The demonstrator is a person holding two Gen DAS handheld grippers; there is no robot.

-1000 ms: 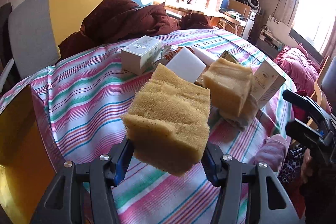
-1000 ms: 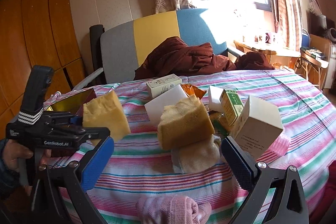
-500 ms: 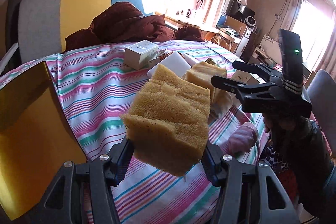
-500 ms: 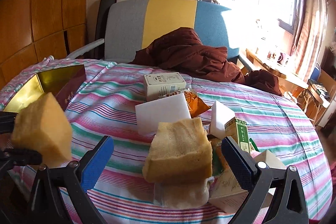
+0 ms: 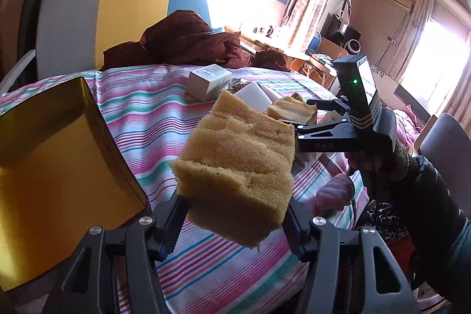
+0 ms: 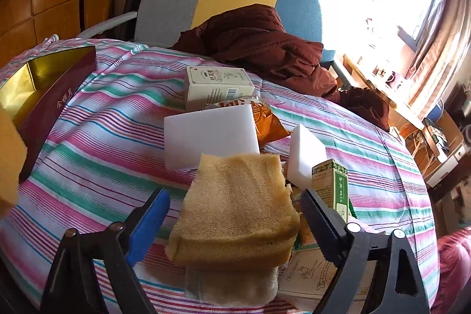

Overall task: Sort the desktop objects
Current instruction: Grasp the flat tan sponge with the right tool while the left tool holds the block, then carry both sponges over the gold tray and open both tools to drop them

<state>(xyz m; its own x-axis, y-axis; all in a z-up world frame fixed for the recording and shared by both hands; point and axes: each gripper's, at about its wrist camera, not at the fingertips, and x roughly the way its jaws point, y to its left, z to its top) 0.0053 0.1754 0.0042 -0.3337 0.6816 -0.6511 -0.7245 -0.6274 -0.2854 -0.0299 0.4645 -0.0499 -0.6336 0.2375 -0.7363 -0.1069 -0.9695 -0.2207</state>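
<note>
Yellow sponge is clamped in the left gripper, lifted beside the gold-lined box, probably its destination. The right gripper straddles a second sponge, fingers apart, apparently ready to close.

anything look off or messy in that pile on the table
Yes. The pile is jumbled: the second sponge sits tilted on a pale folded cloth, its right edge ragged and torn-looking. An orange snack packet is crumpled under the large white foam block, and the green carton leans against the heap.
</note>
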